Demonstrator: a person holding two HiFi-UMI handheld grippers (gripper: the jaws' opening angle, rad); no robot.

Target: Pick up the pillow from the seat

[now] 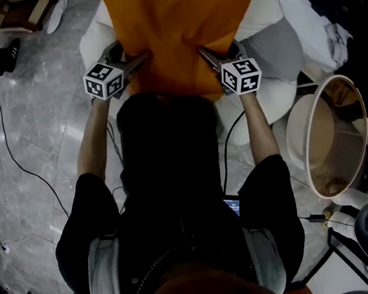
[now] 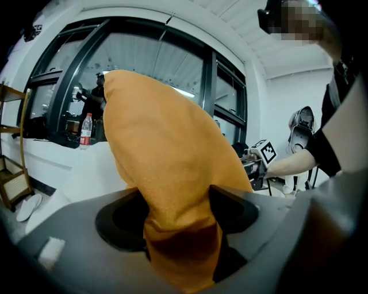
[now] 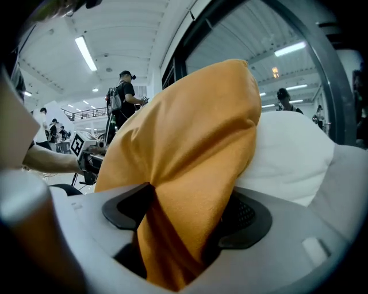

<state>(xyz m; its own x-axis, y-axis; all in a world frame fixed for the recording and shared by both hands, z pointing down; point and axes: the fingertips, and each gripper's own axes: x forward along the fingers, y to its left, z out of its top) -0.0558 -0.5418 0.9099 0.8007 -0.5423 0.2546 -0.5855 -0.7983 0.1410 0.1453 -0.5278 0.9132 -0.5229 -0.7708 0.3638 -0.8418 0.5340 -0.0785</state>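
An orange pillow point(image 1: 182, 23) hangs above the white seat point(image 1: 257, 7), held by its two near corners. My left gripper point(image 1: 135, 64) is shut on the pillow's left corner, and the fabric bunches between its jaws point(image 2: 178, 224). My right gripper point(image 1: 213, 58) is shut on the right corner, where the orange cloth point(image 3: 184, 229) is pinched the same way. In the left gripper view the pillow point(image 2: 167, 149) rises tall and fills the middle. In the right gripper view the pillow point(image 3: 195, 132) leans against the white seat back point(image 3: 287, 155).
A grey cushion point(image 1: 275, 48) lies on the white seat at the right. A round white side table point(image 1: 329, 135) stands to the right of me. Cables point(image 1: 19, 163) run over the grey marble floor at the left. Other people stand in the background point(image 3: 123, 97).
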